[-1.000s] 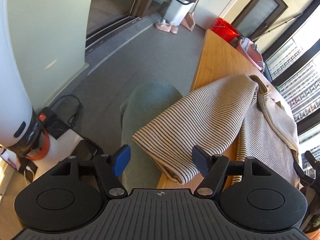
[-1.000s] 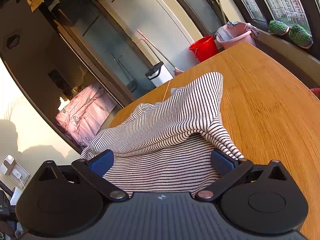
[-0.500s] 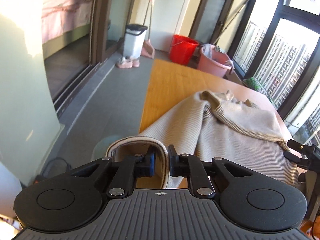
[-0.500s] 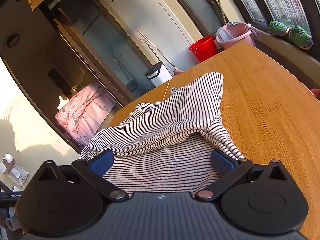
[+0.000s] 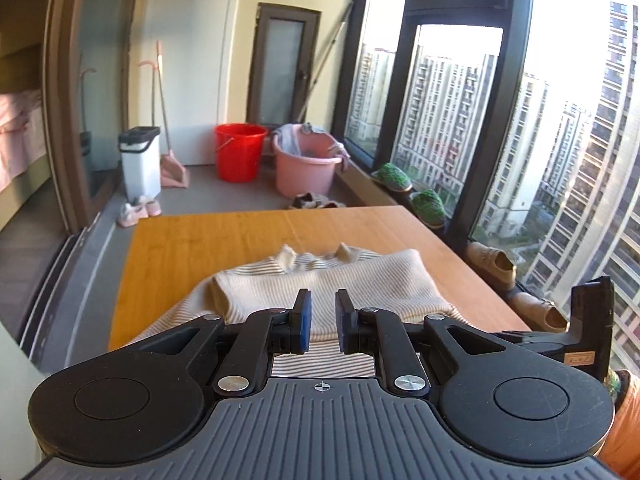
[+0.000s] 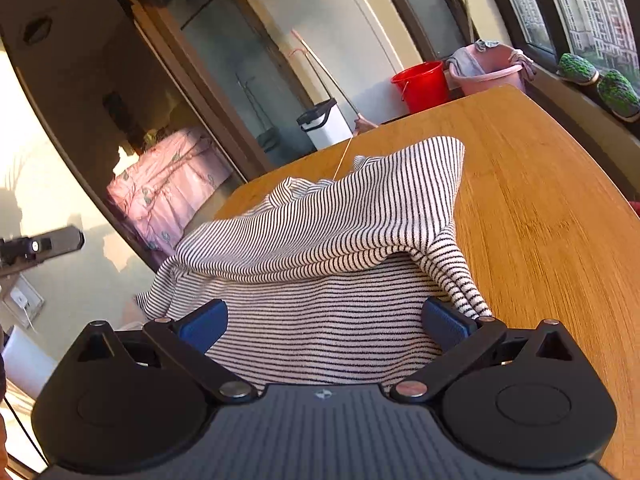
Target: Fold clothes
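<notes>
A cream striped top (image 5: 320, 280) lies on the wooden table (image 5: 200, 248), partly folded over itself. My left gripper (image 5: 322, 320) hovers over its near part, the jaws nearly closed with a narrow gap and no cloth visibly between them. In the right wrist view the same striped top (image 6: 328, 232) lies bunched, one flap folded over the lower layer. My right gripper (image 6: 324, 320) is wide open and empty, low over the near edge of the top. The right gripper's body (image 5: 588, 320) shows at the right of the left wrist view.
A red bucket (image 5: 239, 151), a pink basin (image 5: 306, 164) and a white bin (image 5: 140, 162) stand on the floor beyond the table. Shoes (image 5: 490, 264) and green slippers (image 5: 428, 204) lie along the window side. The table's left edge drops to the grey floor.
My left gripper closed on the hanging sleeve, swung it up over the table and onto the top, and now has a narrow gap. The right gripper stayed still and open.
</notes>
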`<state>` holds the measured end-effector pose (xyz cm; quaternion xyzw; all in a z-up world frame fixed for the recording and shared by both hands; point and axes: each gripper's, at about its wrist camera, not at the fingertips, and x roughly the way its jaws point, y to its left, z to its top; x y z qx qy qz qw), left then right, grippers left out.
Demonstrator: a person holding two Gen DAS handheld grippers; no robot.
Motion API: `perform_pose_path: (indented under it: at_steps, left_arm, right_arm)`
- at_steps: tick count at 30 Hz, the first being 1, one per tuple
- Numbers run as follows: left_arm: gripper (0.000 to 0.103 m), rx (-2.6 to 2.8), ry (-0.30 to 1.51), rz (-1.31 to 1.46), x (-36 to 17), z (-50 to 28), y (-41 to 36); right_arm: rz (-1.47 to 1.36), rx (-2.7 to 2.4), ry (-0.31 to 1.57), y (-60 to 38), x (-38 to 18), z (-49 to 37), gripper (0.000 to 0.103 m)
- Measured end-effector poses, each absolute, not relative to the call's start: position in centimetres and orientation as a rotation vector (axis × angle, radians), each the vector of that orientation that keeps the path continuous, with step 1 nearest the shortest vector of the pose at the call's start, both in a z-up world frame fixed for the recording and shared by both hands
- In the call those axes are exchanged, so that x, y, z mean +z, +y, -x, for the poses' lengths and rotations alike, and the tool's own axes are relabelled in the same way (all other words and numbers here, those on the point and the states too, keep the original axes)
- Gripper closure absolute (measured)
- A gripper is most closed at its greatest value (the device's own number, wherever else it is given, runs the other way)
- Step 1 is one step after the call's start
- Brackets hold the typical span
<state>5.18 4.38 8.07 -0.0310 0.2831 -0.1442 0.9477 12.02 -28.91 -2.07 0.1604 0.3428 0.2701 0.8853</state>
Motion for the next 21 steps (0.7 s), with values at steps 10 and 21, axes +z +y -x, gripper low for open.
perform_pose_path:
  at_steps: [10,21]
  left_arm:
    - [0.018,-0.235,0.593,0.090,8.2,-4.8,7.7]
    - [0.003,-0.206,0.576,0.009,8.7,-3.3,9.8]
  right_arm:
    - [-0.113,0.588,0.698,-25.3,-0.2,-10.6,0.000]
    - [0.113,0.915,0.690,-12.0,1.2,-9.0,0.059]
